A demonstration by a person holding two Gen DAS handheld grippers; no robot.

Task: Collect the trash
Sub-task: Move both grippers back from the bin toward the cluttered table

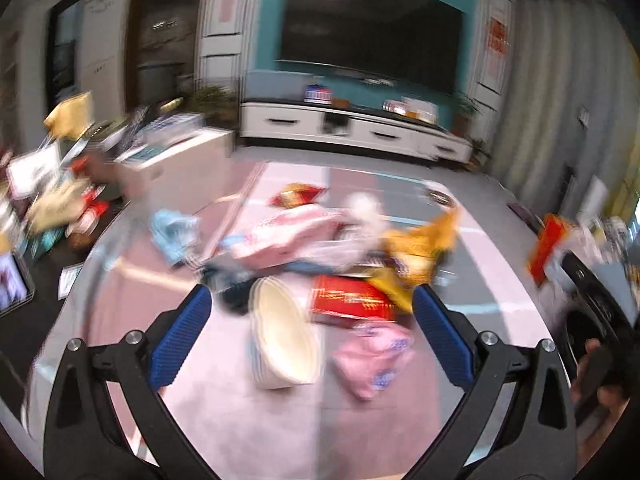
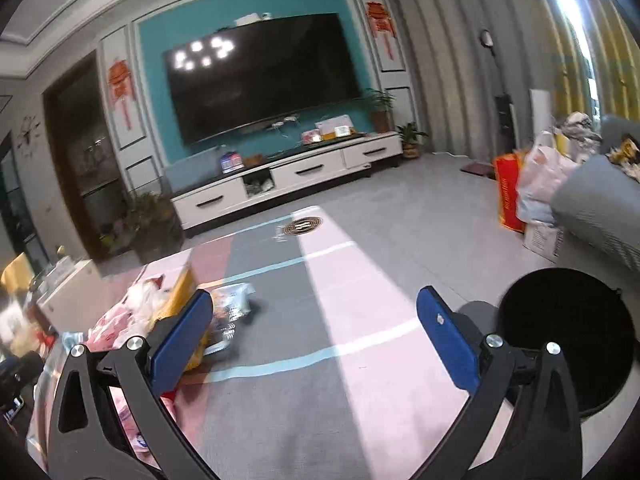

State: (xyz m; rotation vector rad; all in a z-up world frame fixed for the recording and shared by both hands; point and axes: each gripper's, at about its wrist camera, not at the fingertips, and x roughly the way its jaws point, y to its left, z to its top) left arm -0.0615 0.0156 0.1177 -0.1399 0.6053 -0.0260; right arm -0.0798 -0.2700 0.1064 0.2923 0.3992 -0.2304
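Observation:
Trash lies in a heap on the pink and grey table (image 1: 360,432). A white paper bowl (image 1: 282,344) lies on its side, with a pink wrapper (image 1: 372,360), a red box (image 1: 350,300), a yellow bag (image 1: 416,248), a large pink package (image 1: 296,232) and a light blue wrapper (image 1: 174,232) around it. My left gripper (image 1: 312,320) is open and empty, just above the bowl and red box. My right gripper (image 2: 314,332) is open and empty over bare table (image 2: 320,400). The heap's yellow bag (image 2: 182,292) and a clear wrapper (image 2: 232,304) lie by its left finger. The left view is blurred.
A black round bin (image 2: 568,344) stands at the table's right edge. A dark round coaster (image 2: 302,226) sits at the far end. A TV stand (image 2: 288,176) lines the far wall. Clutter fills the left side (image 1: 60,184). Bags (image 2: 532,188) stand by a grey sofa (image 2: 600,200).

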